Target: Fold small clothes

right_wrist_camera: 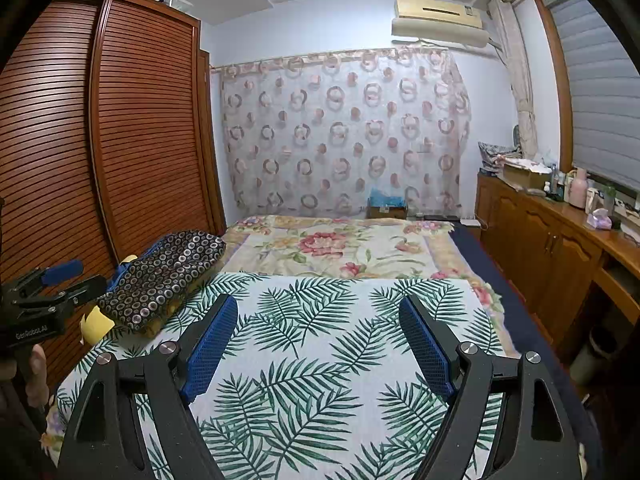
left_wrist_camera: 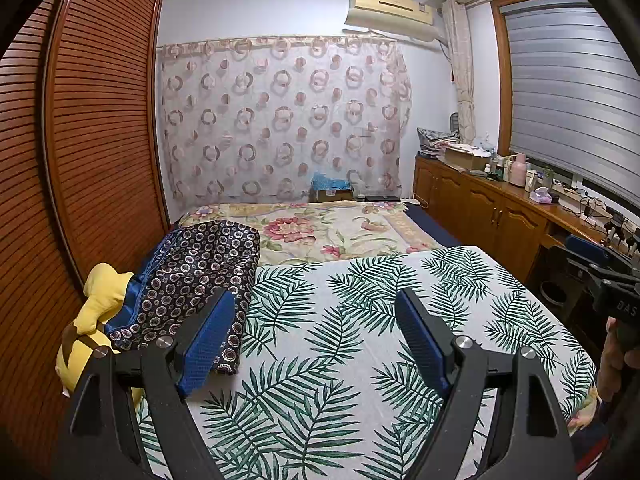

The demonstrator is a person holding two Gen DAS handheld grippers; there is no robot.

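Note:
A dark garment with a ring pattern (left_wrist_camera: 200, 276) lies bunched at the left edge of the bed, on top of a yellow soft toy (left_wrist_camera: 102, 300); it also shows in the right wrist view (right_wrist_camera: 168, 276). My left gripper (left_wrist_camera: 320, 308) is open and empty, held above the palm-leaf cloth (left_wrist_camera: 360, 320), its left finger just right of the garment. My right gripper (right_wrist_camera: 318, 312) is open and empty above the same cloth (right_wrist_camera: 320, 340), right of the garment. Each gripper shows at the edge of the other's view.
The bed carries a floral blanket (left_wrist_camera: 328, 232) beyond the leaf cloth. A slatted wooden wardrobe (left_wrist_camera: 88, 140) stands close along the left. A wooden cabinet (left_wrist_camera: 480, 200) with clutter runs along the right, below a window with blinds. A curtain (left_wrist_camera: 280, 120) hangs behind.

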